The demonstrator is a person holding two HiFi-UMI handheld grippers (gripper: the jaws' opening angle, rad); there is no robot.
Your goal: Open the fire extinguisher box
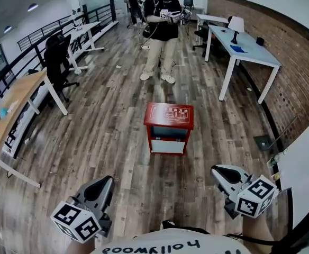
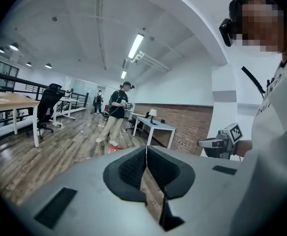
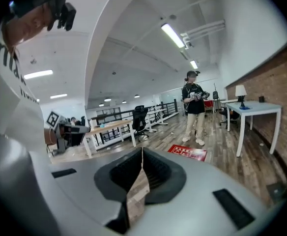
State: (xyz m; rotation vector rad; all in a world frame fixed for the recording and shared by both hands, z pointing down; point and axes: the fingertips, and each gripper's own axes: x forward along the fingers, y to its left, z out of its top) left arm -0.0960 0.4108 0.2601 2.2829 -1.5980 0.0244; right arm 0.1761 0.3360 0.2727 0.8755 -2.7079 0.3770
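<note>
Wood-plank floor (image 1: 107, 136) of open office; brick wall (image 1: 297, 78) along right with white desk (image 1: 247, 52) against it, wooden desk (image 1: 17, 94) and black office chair (image 1: 56, 57) at left. Second person (image 1: 161, 20) standing at far end, beyond box, not in way.

Fire extinguisher box (image 1: 169, 127): red, upright on floor mid-room, well apart from all furniture. Printed red top up, pale front panel facing camera wearer. Appears closed, with no gap seen at top or front; hinge and latch too small to make out.

Left gripper (image 1: 106, 184): low, close to body, pointing forward toward box. Jaws pressed together, nothing between pads; only floor beyond tips in left gripper view.

Right gripper (image 1: 220, 172): same posture on other side, marker cube toward camera. Jaws likewise closed and empty.

Reading: approach stage, opening not yet begun. Both tools well short of box, so nothing to grasp yet; closed jaws probably just carrying posture. Held one to each side, likely to keep box in sight between them. Next: close distance, find lid edge or handle, part jaws before contact. Risk: box sliding on smooth planks if pulled one-handed.
</note>
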